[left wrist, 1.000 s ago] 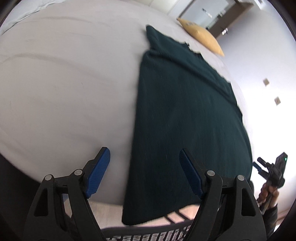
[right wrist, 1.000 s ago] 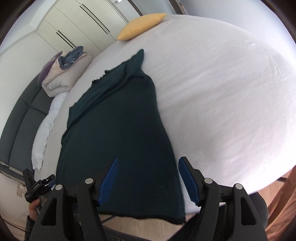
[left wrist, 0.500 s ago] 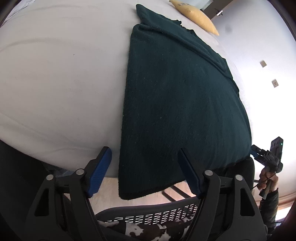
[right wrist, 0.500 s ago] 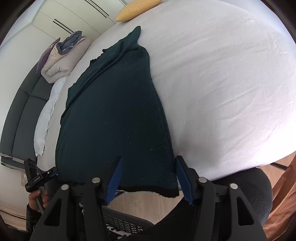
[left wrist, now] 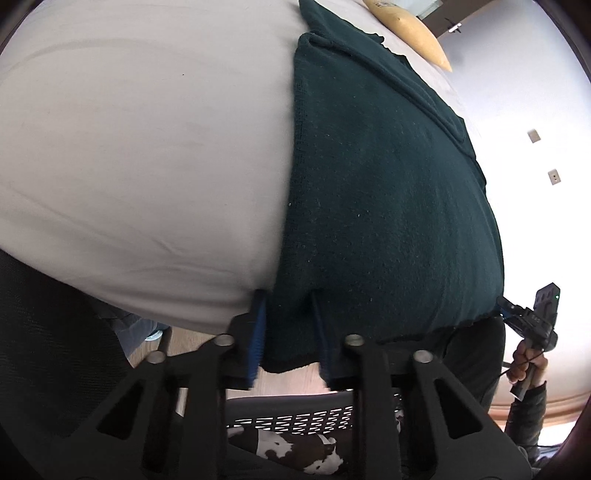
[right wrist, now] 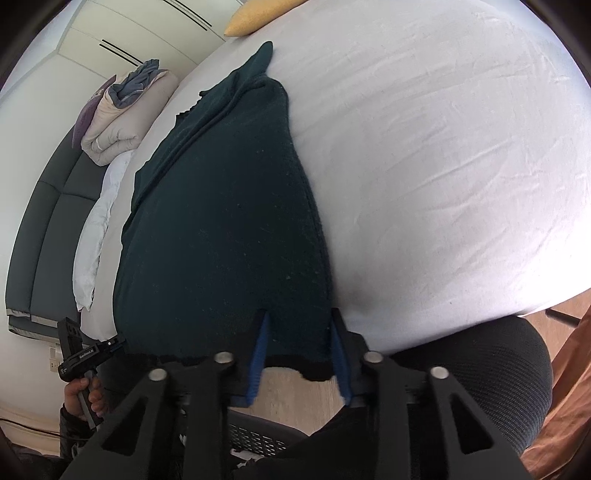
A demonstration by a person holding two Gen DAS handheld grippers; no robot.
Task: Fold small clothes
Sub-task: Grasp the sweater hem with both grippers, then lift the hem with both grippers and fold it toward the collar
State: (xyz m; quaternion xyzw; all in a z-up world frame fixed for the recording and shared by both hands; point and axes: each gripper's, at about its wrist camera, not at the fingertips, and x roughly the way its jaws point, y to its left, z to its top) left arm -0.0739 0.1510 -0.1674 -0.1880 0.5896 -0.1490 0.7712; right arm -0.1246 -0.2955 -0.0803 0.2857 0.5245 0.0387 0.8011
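One dark green garment (left wrist: 388, 192) lies flat on the white bed (left wrist: 147, 147), hem overhanging at lower centre. Left gripper (left wrist: 288, 332) and right gripper (right wrist: 299, 347) each straddle a hem corner, jaws narrowed around the fabric.

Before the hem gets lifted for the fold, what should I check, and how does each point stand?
1. left gripper astride the dark green garment at its near corner: ok.
2. right gripper astride the other near corner: ok.
3. Both grippers pinching the cloth: cannot tell.
4. Garment flat on the white bed: ok, though its far end is bunched.
5. Yellow pillow clear of the garment: ok.
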